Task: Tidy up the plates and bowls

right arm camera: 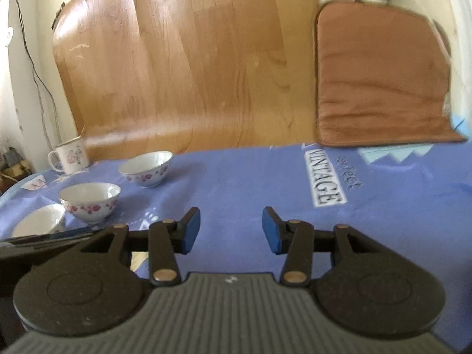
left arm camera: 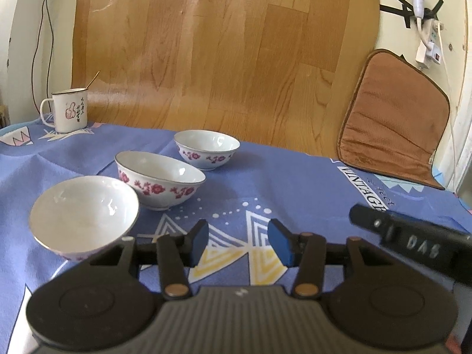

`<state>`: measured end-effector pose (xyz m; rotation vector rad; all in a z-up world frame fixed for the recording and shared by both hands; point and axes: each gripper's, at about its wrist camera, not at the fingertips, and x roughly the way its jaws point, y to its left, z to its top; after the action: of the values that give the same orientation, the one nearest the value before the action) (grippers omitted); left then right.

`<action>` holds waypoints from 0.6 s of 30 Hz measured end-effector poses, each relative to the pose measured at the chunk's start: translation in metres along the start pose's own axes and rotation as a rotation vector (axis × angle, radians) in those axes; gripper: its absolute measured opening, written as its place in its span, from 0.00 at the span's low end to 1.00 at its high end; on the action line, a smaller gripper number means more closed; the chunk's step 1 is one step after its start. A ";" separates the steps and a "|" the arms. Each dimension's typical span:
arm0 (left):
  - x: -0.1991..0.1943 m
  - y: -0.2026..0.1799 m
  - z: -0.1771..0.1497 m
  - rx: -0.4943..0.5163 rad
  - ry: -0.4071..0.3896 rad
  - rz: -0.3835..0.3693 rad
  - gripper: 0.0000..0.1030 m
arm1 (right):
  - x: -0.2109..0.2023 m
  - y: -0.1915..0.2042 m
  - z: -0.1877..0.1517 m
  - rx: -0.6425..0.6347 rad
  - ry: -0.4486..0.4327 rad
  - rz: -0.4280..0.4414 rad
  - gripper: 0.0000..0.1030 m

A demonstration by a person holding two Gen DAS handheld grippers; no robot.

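Note:
Three white bowls with red flowers stand in a diagonal row on the blue tablecloth. In the left wrist view the near bowl [left arm camera: 84, 214] is at the left, the middle bowl [left arm camera: 159, 178] behind it, the far bowl [left arm camera: 206, 149] further back. My left gripper [left arm camera: 239, 240] is open and empty, just right of the near bowl. My right gripper [right arm camera: 231, 230] is open and empty over bare cloth, right of the bowls: near [right arm camera: 38, 221], middle [right arm camera: 90, 202], far [right arm camera: 146, 168]. Part of the right gripper's body [left arm camera: 413, 243] shows in the left wrist view.
A white enamel mug [left arm camera: 69, 110] with a spoon stands at the far left corner. A brown cushion [left arm camera: 392, 121] leans on the wall at the far right. A wood-grain sheet [left arm camera: 221, 53] backs the table. A power strip [left arm camera: 430, 41] and cables hang on the wall.

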<state>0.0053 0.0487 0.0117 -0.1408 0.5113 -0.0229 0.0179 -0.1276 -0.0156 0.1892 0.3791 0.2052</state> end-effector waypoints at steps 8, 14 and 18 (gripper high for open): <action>0.000 -0.005 -0.001 0.033 -0.003 0.014 0.48 | -0.008 -0.007 0.000 0.030 -0.019 0.032 0.51; -0.002 -0.006 -0.002 0.038 -0.014 0.008 0.49 | -0.003 -0.007 0.001 0.032 -0.019 0.036 0.53; -0.004 -0.008 -0.002 0.052 -0.026 0.005 0.52 | -0.003 -0.007 0.001 0.034 -0.021 0.036 0.55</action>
<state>0.0006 0.0406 0.0127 -0.0894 0.4849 -0.0297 0.0164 -0.1356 -0.0154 0.2314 0.3586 0.2319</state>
